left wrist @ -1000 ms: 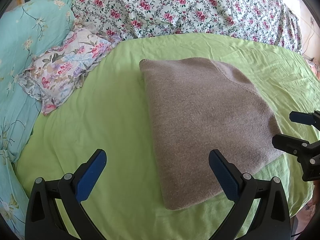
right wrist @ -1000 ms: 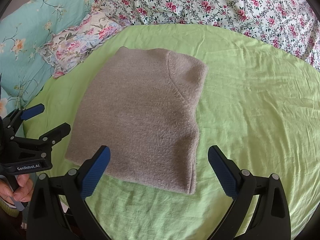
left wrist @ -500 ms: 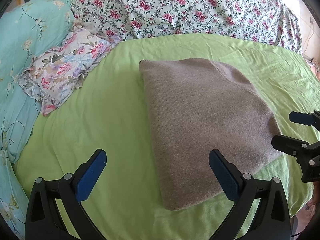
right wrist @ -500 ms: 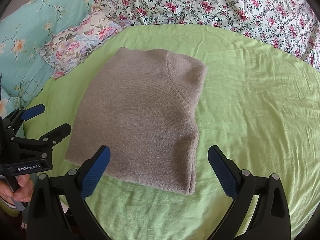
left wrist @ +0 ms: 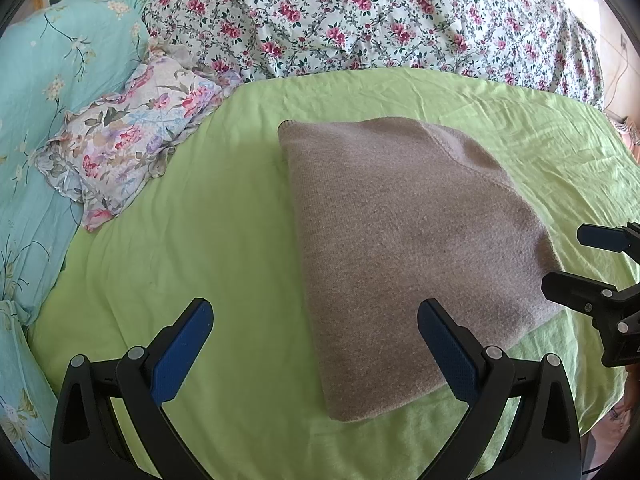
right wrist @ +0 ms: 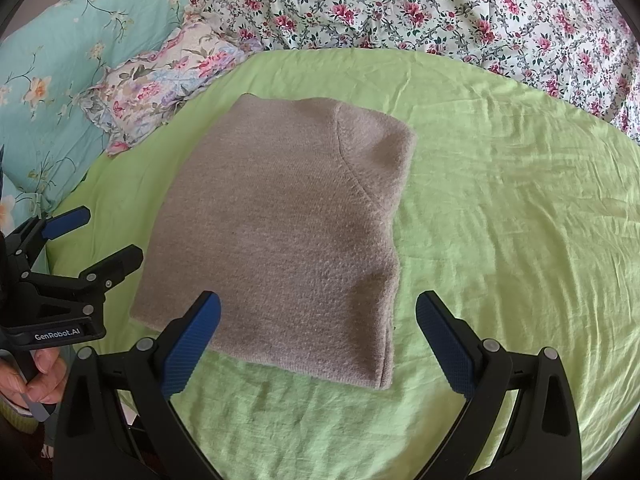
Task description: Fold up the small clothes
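Nearest to the left wrist camera is the left gripper (left wrist: pixel 312 344); its two blue-padded fingers (left wrist: pixel 182 350) stand wide apart and hold nothing, one above the bare green sheet (left wrist: pixel 200 240) and the other above the near part of the sweater (left wrist: pixel 404 240); in the right wrist view the same gripper (right wrist: pixel 100 236) shows at the left edge, jaws spread, just beside the left side of the sweater, and the hand (right wrist: pixel 38 374) that holds its handle is partly visible below it; the right gripper (right wrist: pixel 318 344) is also close to its own camera, its fingers (right wrist: pixel 444 344) spread wide and empty, one above the near edge of the sweater (right wrist: pixel 280 236) and the other above the sheet (right wrist: pixel 500 220); from the left wrist view this gripper (left wrist: pixel 580 260) appears at the right edge, open, next to the right corner of the sweater; the sweater is grey-brown knit, folded into a rough rectangle, and lies flat in the middle of the green sheet; a curved seam shows at its far right corner; farther away, at the left, a small flowered pillow (left wrist: pixel 124 148) lies on the edge of the sheet, with turquoise bedding (left wrist: pixel 52 80) beside it; at the back lies a white blanket with pink roses (left wrist: pixel 380 20).
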Demonstrator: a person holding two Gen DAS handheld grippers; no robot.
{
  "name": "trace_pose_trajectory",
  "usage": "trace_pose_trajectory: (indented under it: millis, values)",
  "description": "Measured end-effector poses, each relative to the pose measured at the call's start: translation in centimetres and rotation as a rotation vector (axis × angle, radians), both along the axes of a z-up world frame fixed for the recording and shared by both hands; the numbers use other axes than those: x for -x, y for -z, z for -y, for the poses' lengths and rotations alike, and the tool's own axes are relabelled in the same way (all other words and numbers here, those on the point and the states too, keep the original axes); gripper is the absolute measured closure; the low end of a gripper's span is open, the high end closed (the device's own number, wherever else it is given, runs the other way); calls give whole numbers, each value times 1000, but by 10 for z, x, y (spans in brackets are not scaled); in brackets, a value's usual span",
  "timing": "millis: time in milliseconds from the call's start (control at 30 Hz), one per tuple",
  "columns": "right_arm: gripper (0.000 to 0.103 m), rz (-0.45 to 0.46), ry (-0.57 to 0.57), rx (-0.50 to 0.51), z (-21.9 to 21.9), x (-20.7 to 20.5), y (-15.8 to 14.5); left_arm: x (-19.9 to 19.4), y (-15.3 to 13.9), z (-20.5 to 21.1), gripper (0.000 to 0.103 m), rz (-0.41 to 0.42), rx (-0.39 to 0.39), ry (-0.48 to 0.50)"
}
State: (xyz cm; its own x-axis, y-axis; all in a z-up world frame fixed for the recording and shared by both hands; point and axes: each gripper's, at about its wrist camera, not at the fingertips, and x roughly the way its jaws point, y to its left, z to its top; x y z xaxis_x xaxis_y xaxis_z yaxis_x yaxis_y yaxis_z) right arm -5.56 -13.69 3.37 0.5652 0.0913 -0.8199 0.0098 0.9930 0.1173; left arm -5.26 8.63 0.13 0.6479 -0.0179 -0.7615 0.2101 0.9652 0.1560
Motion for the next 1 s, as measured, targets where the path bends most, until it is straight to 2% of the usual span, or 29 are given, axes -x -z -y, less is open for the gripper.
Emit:
trace_pose_trajectory:
  millis: [1000]
  values:
    - [5, 10, -1, 3, 3, -3, -6, -3, -6, 2, 1, 12, 7, 5]
